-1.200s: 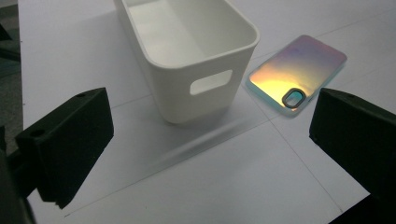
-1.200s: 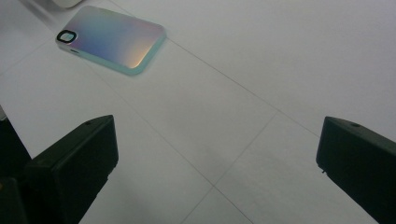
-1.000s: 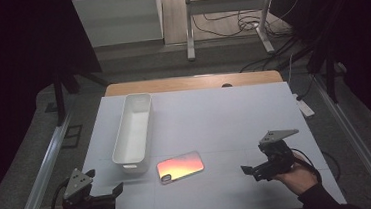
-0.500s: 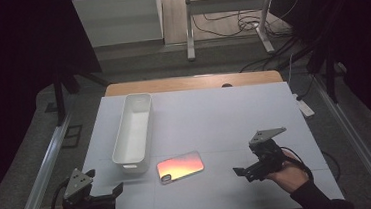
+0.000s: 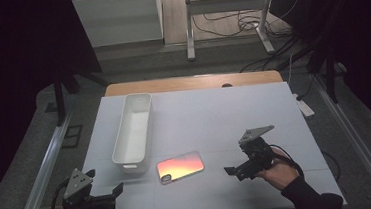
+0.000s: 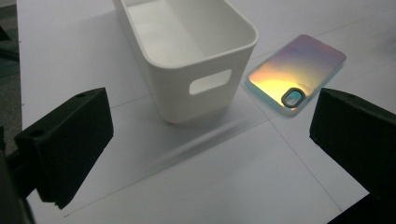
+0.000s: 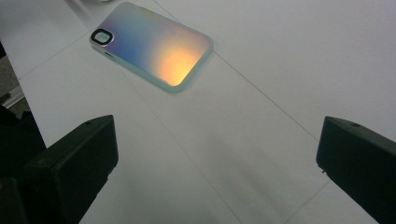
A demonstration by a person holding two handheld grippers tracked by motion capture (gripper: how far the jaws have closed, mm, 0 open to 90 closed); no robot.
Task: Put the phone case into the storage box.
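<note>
Right gripper (image 5: 235, 171) hovers low, jaws spread wide and empty, aimed left at the phone case (image 5: 180, 166) lying flat just beside the white bin (image 5: 133, 131). Left gripper (image 5: 111, 194) waits at the table's near-left corner, also wide open, empty.

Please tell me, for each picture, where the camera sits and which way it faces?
High view: fixed above the person's side, looking forward and down on the table; both hands show, with the left hand-held gripper and right hand-held gripper.
Left gripper view: rides the left hand-held gripper, facing the bin and phone case; its black jaws show.
Right gripper view: rides the right hand-held gripper, facing the phone case; its jaws show.
All three share the phone case.
</note>
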